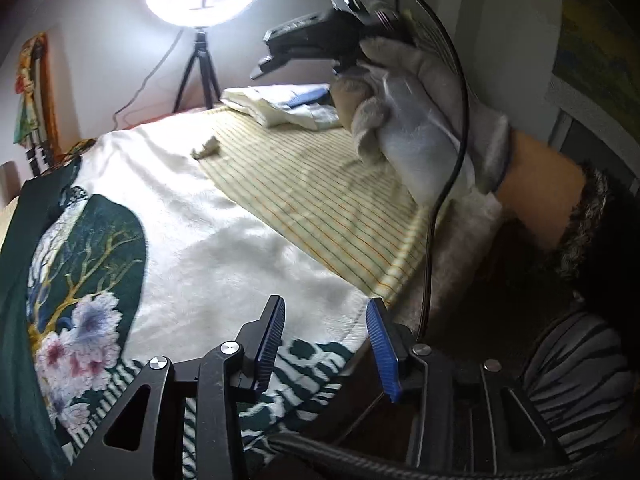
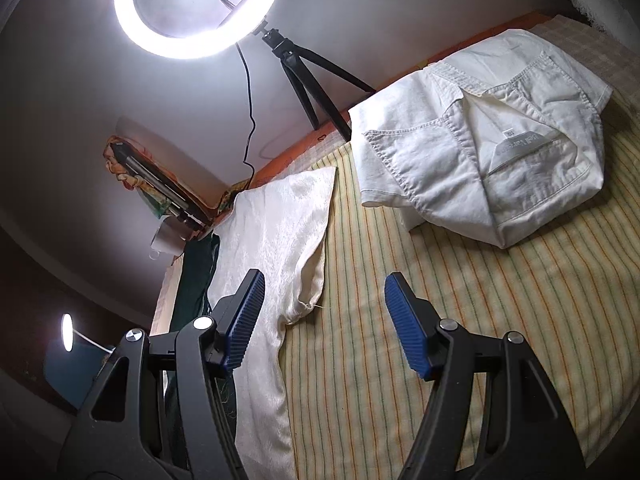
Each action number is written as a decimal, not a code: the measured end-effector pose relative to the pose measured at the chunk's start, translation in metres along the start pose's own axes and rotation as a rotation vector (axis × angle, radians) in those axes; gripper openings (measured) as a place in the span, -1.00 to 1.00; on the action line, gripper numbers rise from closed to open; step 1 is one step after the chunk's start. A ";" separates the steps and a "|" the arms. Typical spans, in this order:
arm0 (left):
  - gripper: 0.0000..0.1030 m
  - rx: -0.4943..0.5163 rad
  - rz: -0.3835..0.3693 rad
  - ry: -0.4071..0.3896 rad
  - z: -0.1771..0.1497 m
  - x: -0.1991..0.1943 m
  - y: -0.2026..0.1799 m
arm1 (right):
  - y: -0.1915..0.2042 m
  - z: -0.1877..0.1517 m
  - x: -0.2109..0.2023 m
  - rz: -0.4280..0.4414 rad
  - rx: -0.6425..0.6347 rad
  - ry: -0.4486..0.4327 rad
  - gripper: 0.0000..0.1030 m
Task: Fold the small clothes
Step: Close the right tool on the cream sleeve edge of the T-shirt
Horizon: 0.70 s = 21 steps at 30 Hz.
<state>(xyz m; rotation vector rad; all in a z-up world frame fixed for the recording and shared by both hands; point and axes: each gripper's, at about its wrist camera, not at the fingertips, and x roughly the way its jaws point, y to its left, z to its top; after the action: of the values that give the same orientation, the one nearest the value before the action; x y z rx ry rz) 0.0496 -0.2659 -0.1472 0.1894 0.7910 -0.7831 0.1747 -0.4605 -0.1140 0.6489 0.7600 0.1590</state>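
A cream satin garment (image 1: 208, 216) lies spread flat on the bed, its right part over the striped sheet; it also shows in the right wrist view (image 2: 276, 240). A dark green floral garment (image 1: 84, 264) lies at its left edge. A folded white garment (image 2: 480, 160) sits at the far end of the bed, and shows in the left wrist view (image 1: 280, 108). My left gripper (image 1: 326, 344) is open and empty above the cream garment's near edge. My right gripper (image 2: 324, 320) is open and empty, raised over the striped sheet; it appears held in a gloved hand in the left wrist view (image 1: 280, 56).
The bed is covered by a yellow striped sheet (image 2: 460, 320). A lit ring light on a small tripod (image 2: 200, 8) stands at the bed's far edge by the wall. A cable (image 1: 448, 184) hangs from the right gripper. A mug (image 2: 168, 236) sits at the far left.
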 end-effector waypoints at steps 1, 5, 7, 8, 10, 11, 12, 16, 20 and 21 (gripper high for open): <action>-0.15 0.016 -0.005 0.007 -0.001 0.002 -0.003 | 0.000 -0.001 -0.001 -0.008 -0.003 0.001 0.29; -0.05 0.059 -0.015 0.016 -0.004 0.006 -0.017 | -0.003 -0.002 0.003 -0.022 0.004 0.015 0.29; -0.09 0.068 -0.005 0.019 -0.004 0.010 -0.019 | -0.002 -0.003 0.010 -0.025 0.010 0.028 0.29; -0.31 0.062 -0.004 0.020 -0.003 0.011 -0.018 | -0.001 -0.003 0.015 -0.029 0.008 0.036 0.29; -0.47 0.024 -0.013 0.032 -0.001 0.014 -0.010 | 0.005 -0.004 0.028 -0.032 0.000 0.058 0.29; -0.59 0.007 -0.026 0.034 -0.001 0.014 -0.007 | 0.007 -0.005 0.034 -0.032 -0.005 0.070 0.29; -0.68 -0.010 -0.037 0.034 -0.001 0.014 -0.003 | 0.010 -0.006 0.041 -0.033 -0.011 0.083 0.29; -0.94 -0.067 -0.056 0.002 -0.001 0.000 0.009 | 0.016 -0.009 0.072 -0.048 0.000 0.146 0.29; -0.96 -0.105 -0.069 -0.044 0.001 -0.016 0.017 | 0.024 -0.011 0.093 -0.070 -0.004 0.172 0.29; -0.96 -0.115 -0.070 -0.051 0.000 -0.020 0.019 | 0.028 -0.010 0.097 -0.078 -0.018 0.171 0.27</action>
<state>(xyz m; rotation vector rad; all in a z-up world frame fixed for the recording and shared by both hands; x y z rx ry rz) 0.0541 -0.2415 -0.1353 0.0389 0.7948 -0.8026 0.2402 -0.3981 -0.1596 0.5929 0.9465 0.1509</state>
